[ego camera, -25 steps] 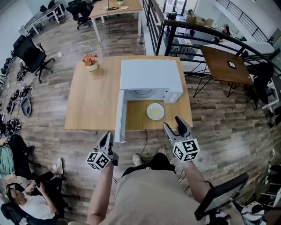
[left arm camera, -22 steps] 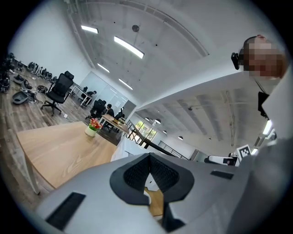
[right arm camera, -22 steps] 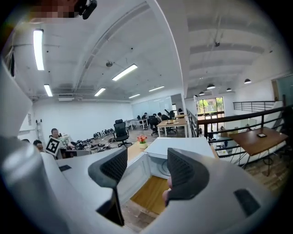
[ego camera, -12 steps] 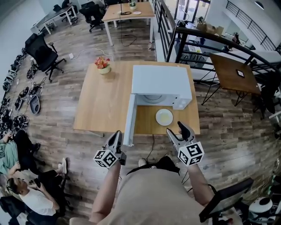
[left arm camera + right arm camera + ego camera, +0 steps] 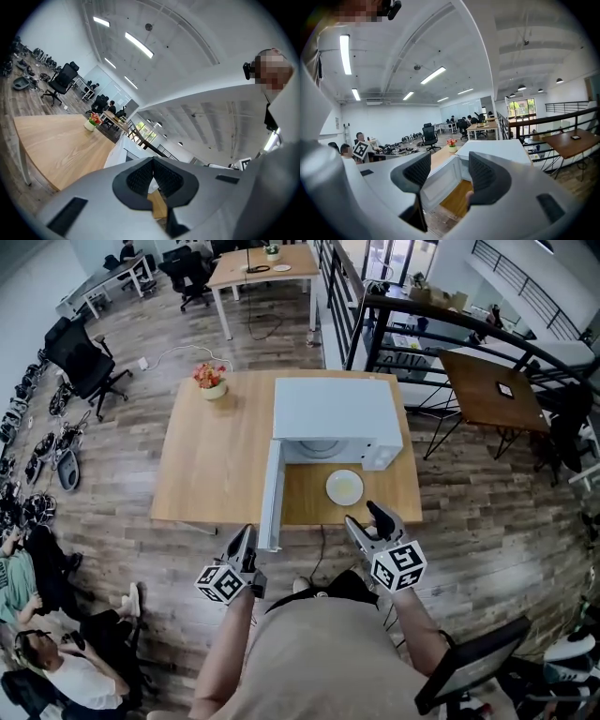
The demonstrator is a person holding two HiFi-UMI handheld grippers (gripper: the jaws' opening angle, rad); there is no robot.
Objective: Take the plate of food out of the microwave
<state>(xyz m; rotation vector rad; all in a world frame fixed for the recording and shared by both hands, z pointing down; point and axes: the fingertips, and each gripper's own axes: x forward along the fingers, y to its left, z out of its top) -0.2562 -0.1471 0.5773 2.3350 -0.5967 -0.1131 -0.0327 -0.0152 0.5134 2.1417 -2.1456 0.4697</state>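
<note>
The white microwave [image 5: 337, 418] stands on the wooden table [image 5: 211, 465] with its door [image 5: 272, 495] swung open to the left. In front of the open cavity, a white plate [image 5: 344, 487] with pale food rests on the table. My right gripper [image 5: 367, 519] hovers at the table's front edge just short of the plate, open, with nothing between its fingers. My left gripper [image 5: 246, 540] hangs below the front edge near the door's end, shut and empty. The right gripper view shows the microwave [image 5: 487, 150] and its door [image 5: 443, 180] past the right gripper [image 5: 450, 171]. In the left gripper view, the left gripper [image 5: 153, 164] has its pads together.
A flower pot [image 5: 212, 381] sits at the table's far left corner. A black railing [image 5: 375, 324] and a dark side table [image 5: 487, 385] stand to the right. Office chairs [image 5: 80, 357] and seated people [image 5: 37, 652] are at the left.
The head view has shifted a little. Both grippers have drawn back slightly from the table toward the person. The plate has not moved and the jaws stand as before.
</note>
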